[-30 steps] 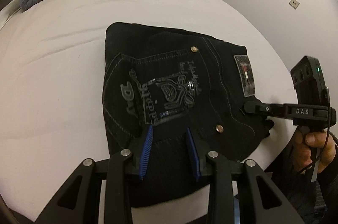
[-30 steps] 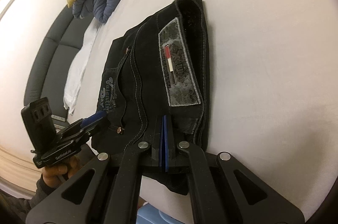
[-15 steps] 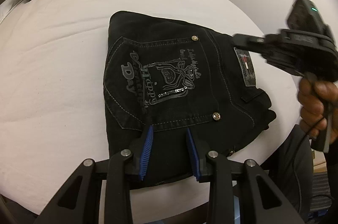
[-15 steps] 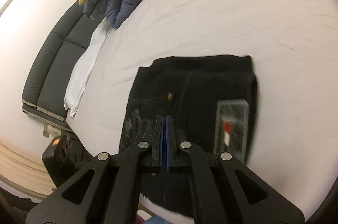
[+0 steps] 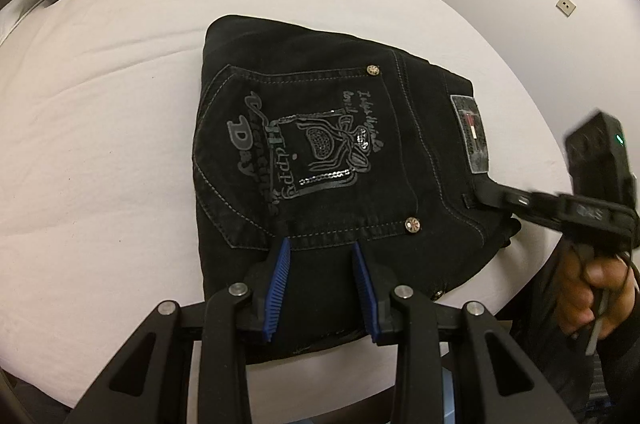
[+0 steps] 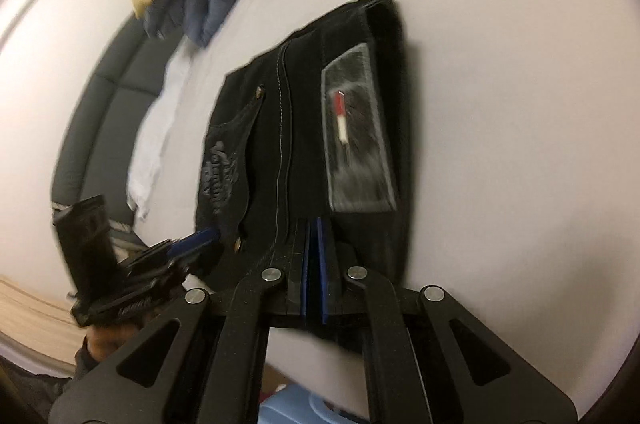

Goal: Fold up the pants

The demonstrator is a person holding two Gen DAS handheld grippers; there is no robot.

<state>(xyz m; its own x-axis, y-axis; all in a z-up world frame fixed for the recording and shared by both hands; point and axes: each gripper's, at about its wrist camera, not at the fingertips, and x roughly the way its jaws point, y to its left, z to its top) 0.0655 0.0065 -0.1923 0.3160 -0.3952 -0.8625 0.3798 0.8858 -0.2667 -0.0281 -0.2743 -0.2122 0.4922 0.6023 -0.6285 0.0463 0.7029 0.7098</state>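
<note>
Now the folded pants [image 5: 320,160] lie just ahead of both grippers; left gripper [image 5: 320,284] part-open, empty, over the near edge; right gripper [image 6: 314,264] virtually closed, empty, at the waistband corner.

Your left claw [image 5: 320,284] points steeply down, its blue ribbed pads [image 5: 279,284] partly apart. Your right claw [image 6: 315,268] is nearly closed, empty, gripped by your hand [image 5: 588,284].

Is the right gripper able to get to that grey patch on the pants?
Probably yes. The right gripper, nearly shut, hovers at the near edge of the folded pants, and the grey patch lies just ahead of its tips with nothing covering it. The left gripper stays off to the side.
</note>
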